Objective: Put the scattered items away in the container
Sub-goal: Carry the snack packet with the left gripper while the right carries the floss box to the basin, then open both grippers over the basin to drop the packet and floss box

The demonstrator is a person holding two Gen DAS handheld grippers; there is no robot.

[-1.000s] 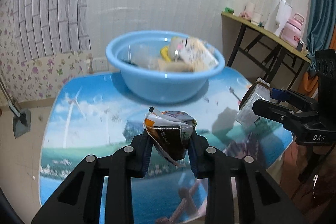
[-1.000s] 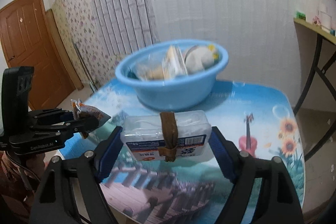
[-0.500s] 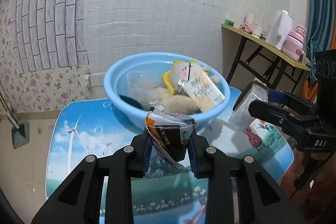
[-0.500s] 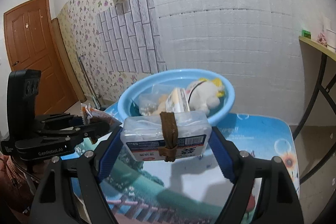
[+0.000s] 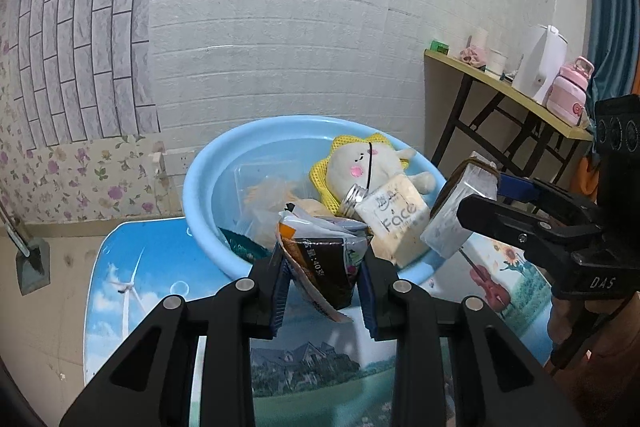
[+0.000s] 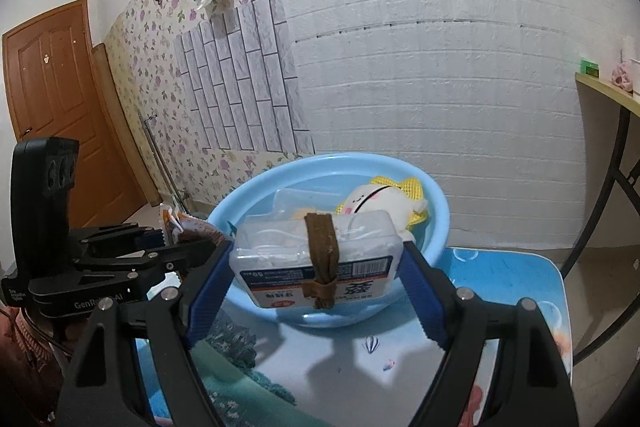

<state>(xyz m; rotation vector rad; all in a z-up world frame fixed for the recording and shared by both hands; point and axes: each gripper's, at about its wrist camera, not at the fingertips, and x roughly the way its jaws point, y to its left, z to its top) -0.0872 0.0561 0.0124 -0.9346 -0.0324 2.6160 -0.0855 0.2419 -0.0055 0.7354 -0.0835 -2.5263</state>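
A light blue basin (image 5: 208,183) stands at the far end of a small table; it also shows in the right wrist view (image 6: 436,211). In it lie a white plush toy (image 5: 360,167), a "Face" tissue pack (image 5: 394,215) and clear bags. My left gripper (image 5: 325,267) is shut on a dark snack packet (image 5: 324,263), held above the basin's near rim. My right gripper (image 6: 316,267) is shut on a clear plastic box (image 6: 344,267) with a brown band, held at the basin's near right rim; that box also shows in the left wrist view (image 5: 456,215).
The table top (image 5: 132,267) bears a printed landscape picture. A white brick wall (image 5: 280,47) is right behind the basin. A side table (image 5: 500,87) with a kettle and pink bottle stands at the right. A wooden door (image 6: 48,99) is at the left.
Both grippers have risen and moved forward toward the basin with their items. The basin now looks closer and I see down into it.
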